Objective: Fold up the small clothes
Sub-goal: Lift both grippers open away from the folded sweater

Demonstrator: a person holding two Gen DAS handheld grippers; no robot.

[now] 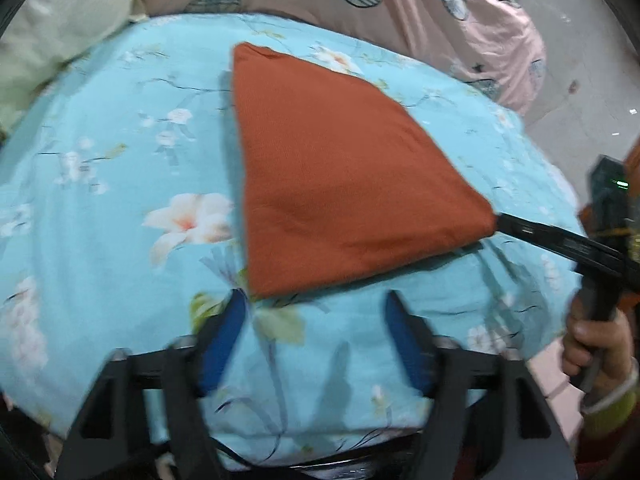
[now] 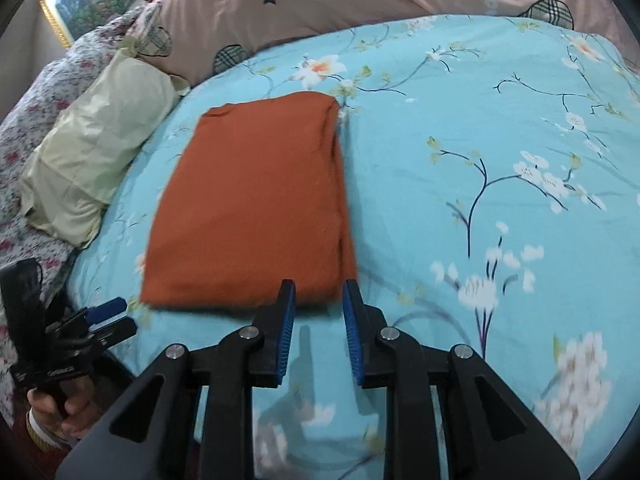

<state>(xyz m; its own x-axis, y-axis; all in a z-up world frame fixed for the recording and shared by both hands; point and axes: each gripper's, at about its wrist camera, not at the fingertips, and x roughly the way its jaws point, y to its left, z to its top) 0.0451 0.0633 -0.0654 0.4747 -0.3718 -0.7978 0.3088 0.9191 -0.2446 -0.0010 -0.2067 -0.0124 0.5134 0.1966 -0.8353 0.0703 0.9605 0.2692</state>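
A: Left wrist view: left gripper (image 1: 316, 304) spread wide, holding nothing, near the folded orange cloth (image 1: 340, 184) on the floral sheet (image 1: 100, 200)?

B: Yes. Right gripper (image 2: 319, 294) narrowly parted, empty, at the cloth's near right corner.
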